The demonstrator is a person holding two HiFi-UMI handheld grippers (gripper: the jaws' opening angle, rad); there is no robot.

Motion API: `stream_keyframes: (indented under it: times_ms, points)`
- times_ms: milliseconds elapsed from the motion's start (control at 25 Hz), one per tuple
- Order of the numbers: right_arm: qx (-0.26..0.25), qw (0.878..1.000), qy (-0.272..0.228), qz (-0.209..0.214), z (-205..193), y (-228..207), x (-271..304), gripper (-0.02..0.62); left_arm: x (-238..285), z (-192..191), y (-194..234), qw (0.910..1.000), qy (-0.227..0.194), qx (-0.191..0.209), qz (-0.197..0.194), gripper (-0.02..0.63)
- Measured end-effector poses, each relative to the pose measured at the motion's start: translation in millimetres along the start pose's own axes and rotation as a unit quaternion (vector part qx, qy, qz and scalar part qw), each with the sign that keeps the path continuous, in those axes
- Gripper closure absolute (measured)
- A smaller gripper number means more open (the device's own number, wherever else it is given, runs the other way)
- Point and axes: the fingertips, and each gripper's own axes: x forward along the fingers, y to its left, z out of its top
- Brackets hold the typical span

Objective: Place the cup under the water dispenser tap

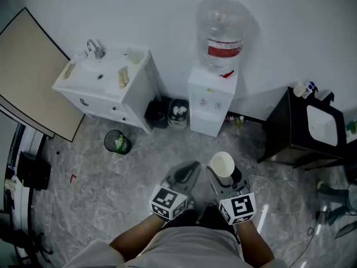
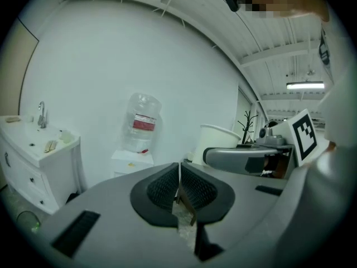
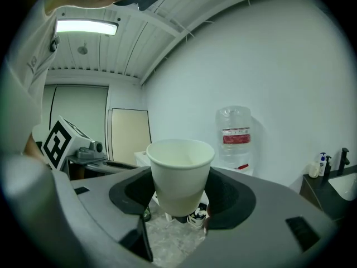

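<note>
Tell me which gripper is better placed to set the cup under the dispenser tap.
Right. The right gripper holds the cup upright between its jaws, facing the dispenser. The left gripper is shut and empty.

The marbled floor (image 1: 111, 188) carries a vanity (image 1: 131, 91), a water dispenser (image 1: 211, 102) and a green bin (image 1: 117, 142).

The cup (image 3: 179, 166) in my right tongs (image 3: 184, 197) is plain white. Both these and my left tongs (image 2: 179, 177) are grey with black ribbed pads and black-and-white marker cubes (image 1: 167, 201). Ahead of them is a white water dispenser (image 1: 211, 99), its clear bottle (image 1: 223, 27) red-labelled. Below them is grey marbled floor (image 1: 111, 183).
</note>
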Motion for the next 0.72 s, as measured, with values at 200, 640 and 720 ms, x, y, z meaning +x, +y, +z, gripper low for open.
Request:
stream_keyframes:
  times_ms: [200, 640, 720]
  points:
    - [0.006, 1.0, 0.014, -0.002, -12, -30, 55, 0.316, 37, 0, 45, 0.9999, 0.0, -0.009, 0.005, 0.589]
    - [-0.009, 0.998, 0.048, 0.035, -53, -125, 218, 0.316, 168, 14, 170, 0.999, -0.007, -0.019, 0.04, 0.589]
    - [-0.005, 0.997, 0.065, 0.044, -71, -140, 249, 0.316, 190, 15, 195, 0.9985, -0.005, -0.019, 0.051, 0.589]
